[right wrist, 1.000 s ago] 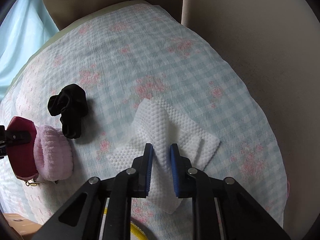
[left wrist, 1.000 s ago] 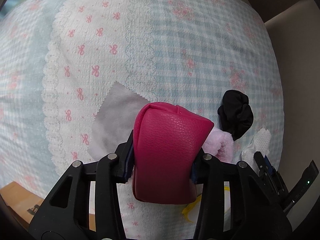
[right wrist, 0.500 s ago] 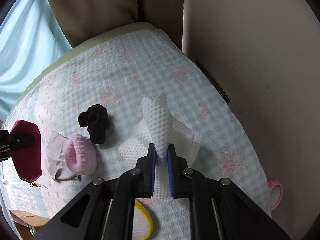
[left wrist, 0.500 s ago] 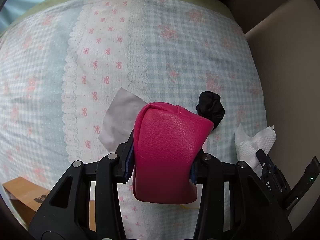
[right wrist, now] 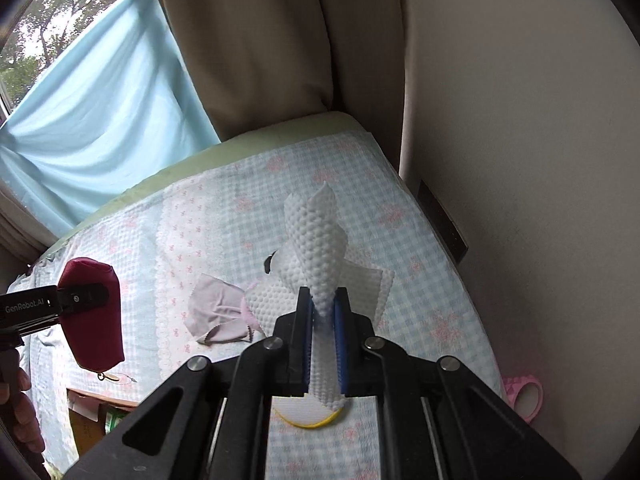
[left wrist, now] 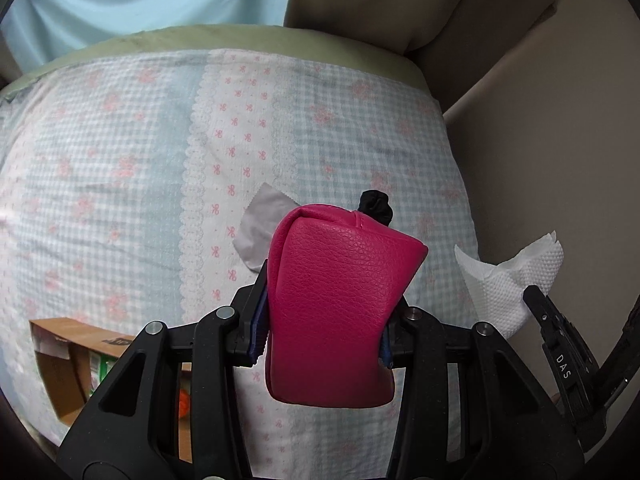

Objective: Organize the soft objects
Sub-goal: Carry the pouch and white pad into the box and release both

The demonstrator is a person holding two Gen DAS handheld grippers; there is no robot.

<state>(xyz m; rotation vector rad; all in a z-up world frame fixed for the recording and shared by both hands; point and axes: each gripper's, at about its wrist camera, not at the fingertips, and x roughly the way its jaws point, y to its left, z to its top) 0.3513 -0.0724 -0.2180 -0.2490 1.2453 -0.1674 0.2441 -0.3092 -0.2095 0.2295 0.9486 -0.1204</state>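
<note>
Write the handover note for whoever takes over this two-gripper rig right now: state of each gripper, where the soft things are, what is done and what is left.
Left gripper: shut on the pink pouch, held clear above the bed.
Right gripper: shut on the white textured cloth, also held above the bed.
Still on the patterned bedspread: grey cloth and, beside it, a black scrunchie, mostly hidden. A yellow-rimmed round item lies under the right gripper.
Done: both items picked up.
Left: set pouch and cloth down wherever they belong, then gather the grey cloth and the scrunchie. No destination is clearly visible.
</note>
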